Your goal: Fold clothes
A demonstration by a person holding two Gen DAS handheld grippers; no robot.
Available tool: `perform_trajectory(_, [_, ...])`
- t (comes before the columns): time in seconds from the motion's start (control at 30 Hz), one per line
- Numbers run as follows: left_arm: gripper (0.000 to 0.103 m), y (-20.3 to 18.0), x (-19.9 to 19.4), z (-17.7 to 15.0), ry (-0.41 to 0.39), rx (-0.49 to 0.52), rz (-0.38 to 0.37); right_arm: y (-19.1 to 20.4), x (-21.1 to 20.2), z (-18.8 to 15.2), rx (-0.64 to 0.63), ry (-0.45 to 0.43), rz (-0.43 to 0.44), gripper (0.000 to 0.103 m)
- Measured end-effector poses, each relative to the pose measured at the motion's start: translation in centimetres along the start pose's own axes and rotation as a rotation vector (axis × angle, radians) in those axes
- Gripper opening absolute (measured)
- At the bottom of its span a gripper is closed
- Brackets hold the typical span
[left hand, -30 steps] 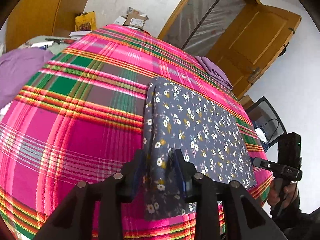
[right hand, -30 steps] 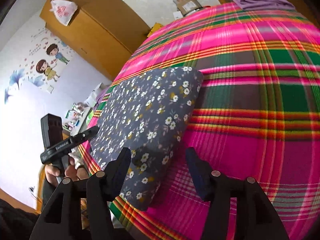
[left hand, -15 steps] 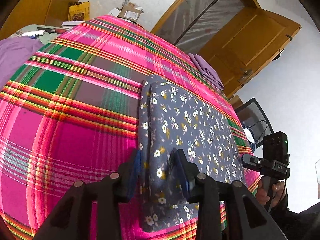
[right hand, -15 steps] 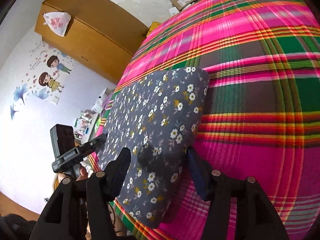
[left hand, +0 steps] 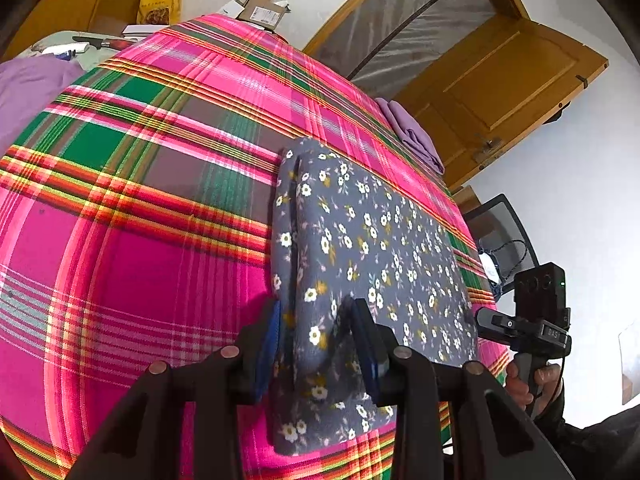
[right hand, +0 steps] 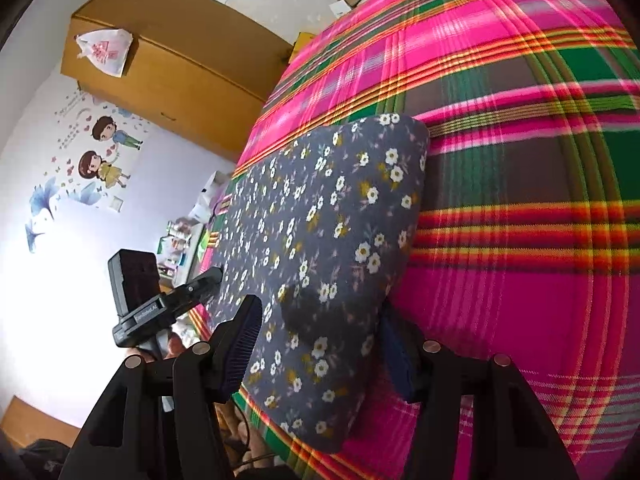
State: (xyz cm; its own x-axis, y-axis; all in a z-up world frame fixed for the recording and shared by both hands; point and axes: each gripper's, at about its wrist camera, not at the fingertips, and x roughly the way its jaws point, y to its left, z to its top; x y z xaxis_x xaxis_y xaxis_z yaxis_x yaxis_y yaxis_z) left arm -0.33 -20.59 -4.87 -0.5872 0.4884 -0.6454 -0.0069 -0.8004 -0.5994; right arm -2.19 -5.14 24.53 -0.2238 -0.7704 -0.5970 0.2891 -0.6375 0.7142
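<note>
One pink-and-green plaid bedcover under folded grey floral garment at near edge; wooden door far right; cardboard box beyond; both grippers straddling garment corners, pinch uncertain

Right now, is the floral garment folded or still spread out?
Folded: the floral garment lies as a compact rectangle on the plaid cloth, with stacked layers visible along its left edge.

White walls, wooden door, wooden cabinet, cartoon wall stickers
</note>
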Motion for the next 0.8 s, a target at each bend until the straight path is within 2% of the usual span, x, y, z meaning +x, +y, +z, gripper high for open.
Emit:
perform_trajectory(0.07, [0.031, 0.0, 0.0, -0.1, -0.008, -0.001, 0.009, -0.1, 0.0, 0.0, 0.001, -0.006, -0.026, 0.041])
perform_trajectory(0.13, [0.029, 0.0, 0.0, -0.2, -0.017, -0.004, 0.018, -0.2, 0.0, -0.1, 0.008, -0.01, -0.028, 0.037])
perform_trajectory(0.43, [0.023, -0.4, 0.2, -0.5, -0.047, -0.021, 0.042, -1.1, 0.4, 0.2, 0.021, -0.013, 0.005, 0.036])
perform_trajectory(0.57, [0.019, -0.7, 0.0, -0.8, -0.057, -0.011, 0.051, -0.7, 0.2, -0.2, -0.017, -0.038, -0.014, 0.029])
perform_trajectory(0.8, [0.018, -1.4, -0.7, -0.7, -0.08, 0.004, 0.054, 0.3, -0.8, -0.1, -0.061, -0.083, 0.021, 0.022])
